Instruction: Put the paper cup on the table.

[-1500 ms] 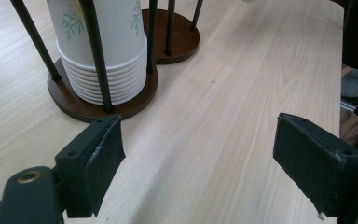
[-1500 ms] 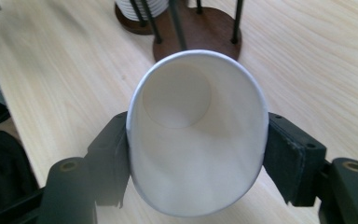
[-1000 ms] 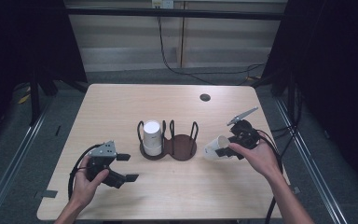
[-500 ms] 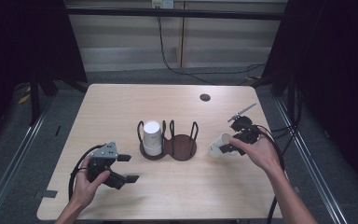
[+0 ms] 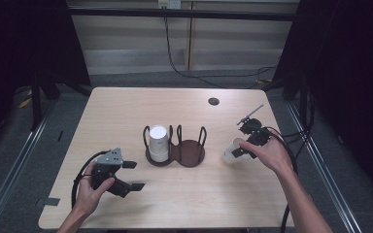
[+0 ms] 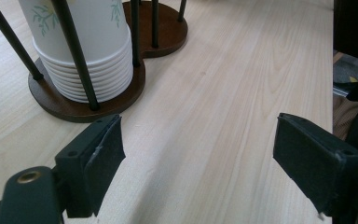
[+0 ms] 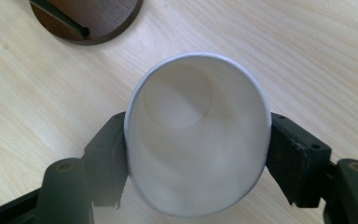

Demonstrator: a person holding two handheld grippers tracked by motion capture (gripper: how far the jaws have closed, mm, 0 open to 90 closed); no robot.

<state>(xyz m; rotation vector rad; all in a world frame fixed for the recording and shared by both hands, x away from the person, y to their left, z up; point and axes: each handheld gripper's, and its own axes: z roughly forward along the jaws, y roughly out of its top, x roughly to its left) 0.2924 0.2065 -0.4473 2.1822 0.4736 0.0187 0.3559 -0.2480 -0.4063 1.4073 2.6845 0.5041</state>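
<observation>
A white paper cup (image 5: 229,151) sits between the jaws of my right gripper (image 5: 237,151), right of the holder and just above the table. In the right gripper view the cup's mouth (image 7: 196,135) faces the camera, pressed into an oval. Both pads of the right gripper (image 7: 198,156) touch its sides, though the jaws have just been opening. A dark brown two-ring cup holder (image 5: 192,154) stands mid-table with a stack of white cups (image 5: 158,143) in its left ring. My left gripper (image 5: 133,175) rests open near the front left, pointing at that stack (image 6: 88,51).
A small black round disc (image 5: 213,101) lies near the table's far right. Black cables trail from both grippers, one off the right edge (image 5: 291,141). The holder's right ring (image 6: 168,28) holds nothing. Dark frame posts stand beside the table.
My right hand has shifted slightly to the right with the cup, a little away from the holder. The left hand and the holder have stayed put.
</observation>
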